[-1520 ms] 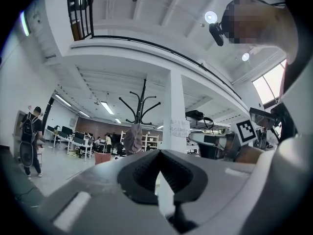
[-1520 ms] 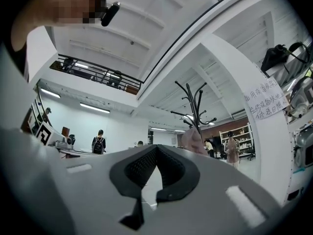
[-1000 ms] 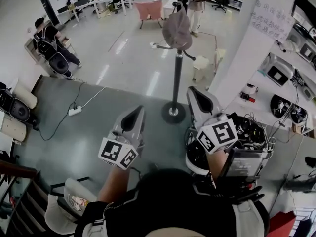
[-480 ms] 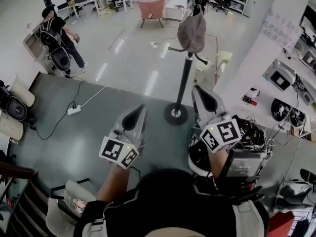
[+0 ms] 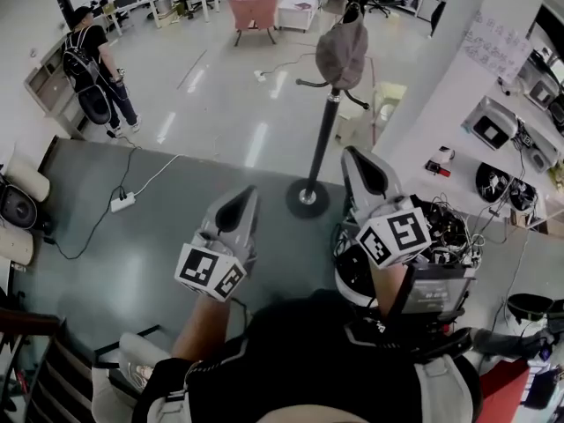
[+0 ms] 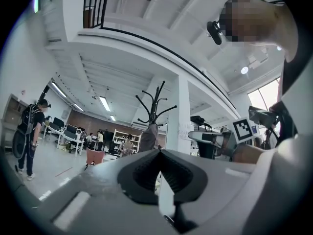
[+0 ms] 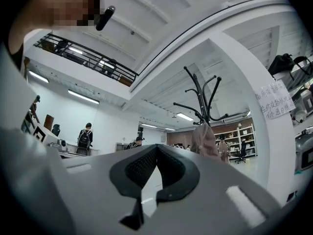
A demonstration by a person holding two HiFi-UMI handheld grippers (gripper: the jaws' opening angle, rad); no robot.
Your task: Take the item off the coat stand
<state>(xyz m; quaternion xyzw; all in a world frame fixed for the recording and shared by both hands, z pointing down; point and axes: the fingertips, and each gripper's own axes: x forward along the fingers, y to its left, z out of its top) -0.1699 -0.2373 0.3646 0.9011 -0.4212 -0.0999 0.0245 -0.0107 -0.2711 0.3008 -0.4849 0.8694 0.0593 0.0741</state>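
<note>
A grey-brown cap point(image 5: 342, 53) hangs high on a black coat stand point(image 5: 322, 139), upper centre of the head view, above and beyond both grippers. The stand's round base point(image 5: 307, 198) sits on grey floor just above and between the two gripper tips.

A round white-rimmed tub point(image 5: 345, 282) sits at lower right, partly under the right gripper; its inside is dark and cannot be read. To its right, a tangle of cables point(image 5: 448, 227) lies heaped on a bench.

The left gripper point(image 5: 242, 203) is at lower centre-left and the right gripper point(image 5: 357, 161) at centre-right, both aimed towards the stand. Each gripper's own view shows its jaws together at the tips with nothing between them. Neither touches the cap or the pole. The left gripper view shows the cap point(image 6: 148, 137) just above the closed tips, with the hooks point(image 6: 155, 99) higher. In the right gripper view the cap point(image 7: 204, 140) hangs to the right of the tips.

The floor between the grippers and the base is bare. A white power strip point(image 5: 122, 203) with its cord lies at the left. A white column point(image 5: 441, 60) stands close on the stand's right. A person with a backpack point(image 5: 92, 60) stands upper left, well apart, and a pink chair point(image 5: 253, 11) is at the top.
</note>
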